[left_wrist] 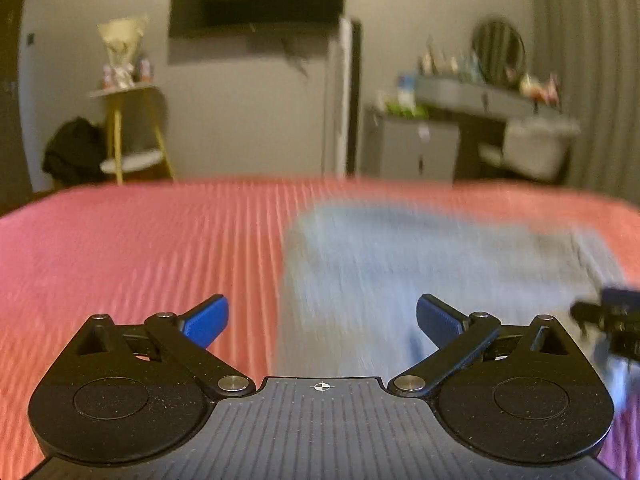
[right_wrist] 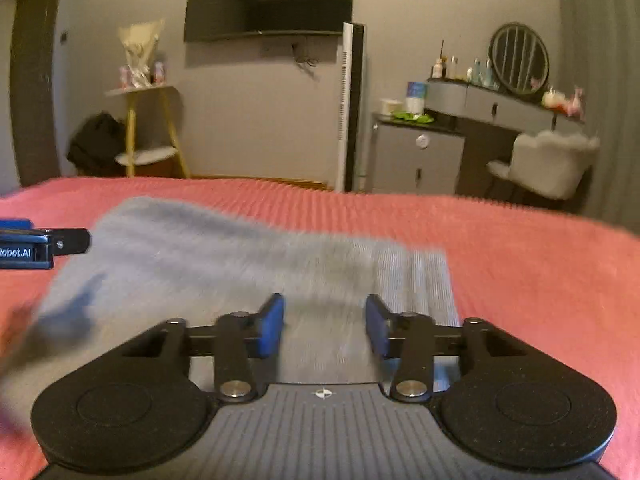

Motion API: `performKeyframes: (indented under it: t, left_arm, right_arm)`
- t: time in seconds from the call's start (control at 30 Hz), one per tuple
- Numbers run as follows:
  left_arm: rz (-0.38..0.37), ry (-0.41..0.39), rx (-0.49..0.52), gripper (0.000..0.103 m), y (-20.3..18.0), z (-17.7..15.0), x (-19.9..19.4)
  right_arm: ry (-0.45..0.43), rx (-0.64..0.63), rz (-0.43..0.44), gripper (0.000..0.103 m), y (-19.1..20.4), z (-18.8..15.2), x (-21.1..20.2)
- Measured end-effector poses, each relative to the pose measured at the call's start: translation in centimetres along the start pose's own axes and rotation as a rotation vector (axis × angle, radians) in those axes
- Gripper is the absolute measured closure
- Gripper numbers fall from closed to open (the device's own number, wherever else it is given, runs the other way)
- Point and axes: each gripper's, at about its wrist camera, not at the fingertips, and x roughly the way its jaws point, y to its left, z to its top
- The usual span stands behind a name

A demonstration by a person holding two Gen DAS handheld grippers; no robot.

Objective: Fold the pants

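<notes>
A: Pants (right_wrist: 240,264) first. Where are they?

B: Lying flat on the red ribbed bedspread (right_wrist: 520,264) — a grey-blue piece of cloth, blurred in both views. In the right wrist view they run from upper left toward the lower middle, with a ribbed band at their right end. In the left wrist view they (left_wrist: 400,264) fill the right half of the bed, the bedspread (left_wrist: 140,260) bare to the left.

A: Right gripper (right_wrist: 324,326)?

B: Jaws partly apart, blue pads (right_wrist: 272,326) on either side of a gap. The cloth shows in the gap below them; the pads do not press on it. Nothing gripped.

A: Left gripper (left_wrist: 322,320)?

B: Spread wide, released, nothing between the pads (left_wrist: 208,322). It sits over the left edge of the pants — left pad above red bedspread, right pad above grey cloth. Whether it touches the fabric, cannot tell.

A: Do the two see each other?

B: Yes. The left gripper (right_wrist: 44,246) pokes in at the left edge of the right view, beside the pants' far left corner. The right gripper (left_wrist: 612,320) shows dark and blurred at the right edge of the left view.

A: Beyond the bed?

B: Grey wall with a dark screen (right_wrist: 272,0), a yellow-legged shelf (right_wrist: 148,128), a tall white tower fan (right_wrist: 352,108), a grey dresser (right_wrist: 480,104) with a round mirror (right_wrist: 520,58), and a white fluffy chair (right_wrist: 548,164).
</notes>
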Motion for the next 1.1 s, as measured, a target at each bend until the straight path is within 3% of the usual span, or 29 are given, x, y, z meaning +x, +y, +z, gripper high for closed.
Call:
performKeyframes:
  t: [0.03, 0.07, 0.1, 0.2, 0.27, 0.3, 0.4, 0.53, 0.6, 0.67, 0.73, 0.9, 1.0, 1.1]
  left_arm:
    - [0.036, 0.069, 0.049, 0.0, -0.6, -1.2, 0.8]
    - [0.042, 0.089, 0.075, 0.0, -0.8, -2.1, 1.2]
    - [0.045, 0.065, 0.066, 0.0, -0.7, -2.3, 0.9]
    - [0.058, 0.107, 0.09, 0.0, -1.6, -0.9, -1.1]
    - [0.017, 0.062, 0.091, 0.0, -1.8, -0.8, -3.4]
    - [0.0, 0.068, 0.087, 0.0, -2.0, -1.0, -4.0]
    - [-0.015, 0.238, 0.114, 0.0, -2.7, -2.8, -2.6]
    - [0.049, 0.233, 0.113, 0.0, -3.1, -2.3, -4.6]
    - [0.048, 0.212, 0.15, 0.0, -3.6, -2.5, -6.6]
    - [0.047, 0.189, 0.173, 0.0, -3.7, -3.1, -9.0]
    - [0.04, 0.197, 0.183, 0.0, -3.9, -4.1, -10.9]
    - [0.102, 0.276, 0.226, 0.0, -4.3, -5.9, -12.5]
    - [0.14, 0.257, 0.217, 0.0, -3.9, -6.3, -14.2]
    - [0.111, 0.239, 0.139, 0.0, -3.1, -5.8, -16.3]
  right_arm:
    - [0.006, -0.04, -0.02, 0.057, 0.6, -0.7, -0.4]
    - [0.001, -0.097, -0.042, 0.057, 1.3, -1.2, -0.6]
    - [0.006, -0.13, -0.051, 0.057, 1.6, -1.3, -0.4]
    - [0.056, -0.172, -0.072, 0.057, 2.3, -0.1, -0.7]
    - [0.041, -0.081, -0.025, 0.055, 1.7, 0.5, -2.7]
    - [0.042, -0.026, -0.001, 0.049, 1.3, 0.2, -3.5]
    - [0.091, 0.032, 0.012, 0.045, 0.7, -1.2, -4.2]
    - [0.164, -0.001, 0.024, 0.035, 1.4, -2.0, -5.0]
    - [0.209, 0.057, 0.067, 0.017, 1.0, -2.1, -5.9]
    - [0.226, 0.133, 0.093, 0.012, 0.7, -2.7, -7.5]
    - [0.221, 0.152, 0.063, 0.004, 1.4, -3.2, -9.6]
    - [0.162, 0.04, -0.034, 0.004, 3.8, -3.5, -13.0]
    - [0.17, 0.043, -0.047, 0.004, 4.3, -3.6, -14.3]
    - [0.206, 0.028, -0.066, 0.004, 4.9, -3.3, -15.3]
